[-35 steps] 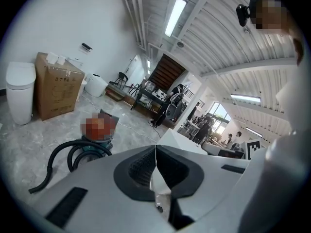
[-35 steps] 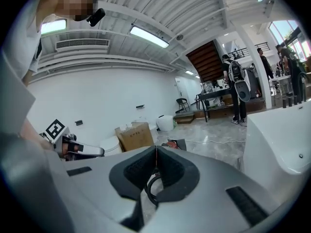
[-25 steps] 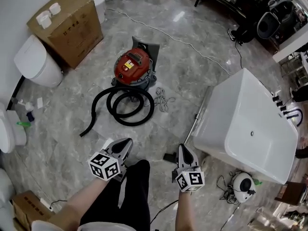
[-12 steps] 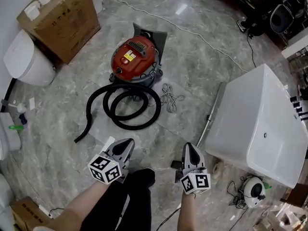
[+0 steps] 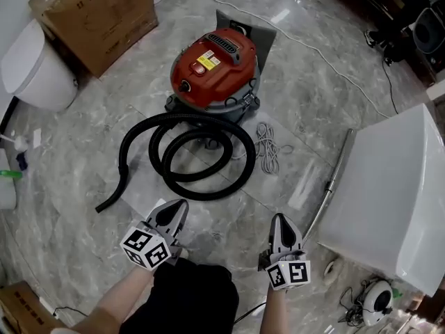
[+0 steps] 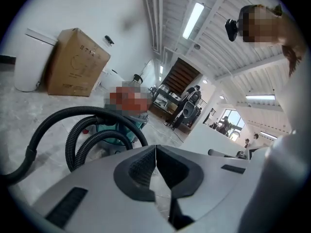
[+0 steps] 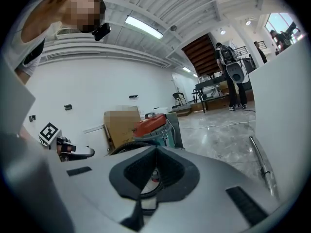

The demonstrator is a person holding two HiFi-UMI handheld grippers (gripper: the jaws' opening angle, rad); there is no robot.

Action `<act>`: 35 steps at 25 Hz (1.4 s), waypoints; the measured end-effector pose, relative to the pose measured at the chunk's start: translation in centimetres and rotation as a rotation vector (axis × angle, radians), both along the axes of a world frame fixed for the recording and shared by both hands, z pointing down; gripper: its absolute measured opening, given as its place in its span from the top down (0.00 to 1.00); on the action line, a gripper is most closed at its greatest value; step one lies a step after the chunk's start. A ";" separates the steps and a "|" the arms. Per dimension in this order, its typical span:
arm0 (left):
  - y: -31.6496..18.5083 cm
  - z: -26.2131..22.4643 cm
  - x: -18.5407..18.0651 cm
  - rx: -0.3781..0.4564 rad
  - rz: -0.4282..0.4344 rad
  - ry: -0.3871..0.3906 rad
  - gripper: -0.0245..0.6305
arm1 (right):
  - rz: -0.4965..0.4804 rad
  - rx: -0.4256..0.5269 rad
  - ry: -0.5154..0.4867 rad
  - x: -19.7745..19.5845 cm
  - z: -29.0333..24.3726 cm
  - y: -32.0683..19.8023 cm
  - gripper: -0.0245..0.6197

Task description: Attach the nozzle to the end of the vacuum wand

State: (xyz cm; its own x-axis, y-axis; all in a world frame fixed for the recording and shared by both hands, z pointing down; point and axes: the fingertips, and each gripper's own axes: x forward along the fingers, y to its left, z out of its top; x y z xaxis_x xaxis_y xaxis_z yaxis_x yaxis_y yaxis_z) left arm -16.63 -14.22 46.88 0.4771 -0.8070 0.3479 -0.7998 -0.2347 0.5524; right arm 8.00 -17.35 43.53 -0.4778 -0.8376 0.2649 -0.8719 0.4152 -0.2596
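Observation:
A red canister vacuum (image 5: 212, 68) stands on the marble floor with its black hose (image 5: 198, 155) coiled in front of it. The metal wand (image 5: 332, 179) lies slanted beside the white bathtub (image 5: 396, 200). My left gripper (image 5: 178, 207) is shut and empty, just short of the hose coil. My right gripper (image 5: 279, 219) is also shut and empty, left of the wand's near end. The left gripper view shows its shut jaws (image 6: 155, 147) with the hose (image 6: 73, 125) behind them. In the right gripper view, the vacuum (image 7: 153, 122) and the wand (image 7: 260, 161) lie beyond its shut jaws (image 7: 156, 148). I cannot make out the nozzle.
A cardboard box (image 5: 97, 12) and a white toilet (image 5: 35, 68) stand at the upper left. A grey cord bundle (image 5: 268, 148) lies right of the hose. A small white device with cables (image 5: 379, 301) sits at the lower right. The person's dark-clad knee is between the grippers.
Both grippers and the head have sunk toward the floor, so the vacuum, hose and wand show larger and closer. Both grippers stay shut. The dark piece seen by the right gripper is now out of sight.

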 end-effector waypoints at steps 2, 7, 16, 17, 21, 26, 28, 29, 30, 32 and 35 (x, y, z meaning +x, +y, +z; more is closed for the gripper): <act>-0.8 2.7 -1.0 0.033 -0.022 -0.007 0.95 | -0.020 0.022 0.007 -0.7 3.0 -1.1 0.94; -3.0 8.5 -3.3 0.117 -0.089 -0.008 0.95 | -0.077 0.086 0.044 -1.4 9.0 -3.9 0.94; -2.7 11.3 -11.3 0.153 -0.345 0.083 0.94 | 0.037 0.200 -0.075 0.1 8.8 -8.9 0.94; -2.2 11.8 -12.6 0.134 -0.389 0.091 0.94 | 0.059 0.213 -0.105 0.0 8.0 -9.7 0.94; -0.9 15.4 -17.8 0.058 -0.554 0.134 0.94 | 0.092 0.258 -0.133 -1.9 5.7 -13.2 0.94; 1.2 22.0 -24.4 -0.063 -0.772 0.207 0.94 | 0.055 0.249 -0.154 -5.9 7.0 -14.1 0.94; 2.1 24.2 -27.0 -0.123 -0.786 0.050 0.94 | -0.013 0.240 -0.107 -7.4 7.7 -13.7 0.94; 2.4 25.0 -28.2 -0.154 -0.765 -0.074 0.94 | -0.047 0.248 -0.077 -8.0 7.8 -13.5 0.94; 2.7 25.7 -29.2 -0.184 -0.730 -0.202 0.93 | -0.076 0.255 -0.051 -8.4 7.8 -13.1 0.94; 3.2 27.2 -31.0 -0.244 -0.653 -0.415 0.74 | -0.112 0.250 -0.011 -8.7 8.5 -12.1 0.94; 3.0 29.7 -33.0 -0.340 -0.548 -0.611 0.46 | -0.138 0.224 0.012 -8.7 9.4 -11.5 0.94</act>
State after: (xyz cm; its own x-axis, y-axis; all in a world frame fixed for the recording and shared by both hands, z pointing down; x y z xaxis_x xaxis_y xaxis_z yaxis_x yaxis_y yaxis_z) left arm -49.65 -11.18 76.63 -0.2935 -0.6744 0.6776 -0.9296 0.3668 -0.0376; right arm -0.71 -28.88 52.96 -0.5896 -0.8031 0.0868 -0.8054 0.5764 -0.1379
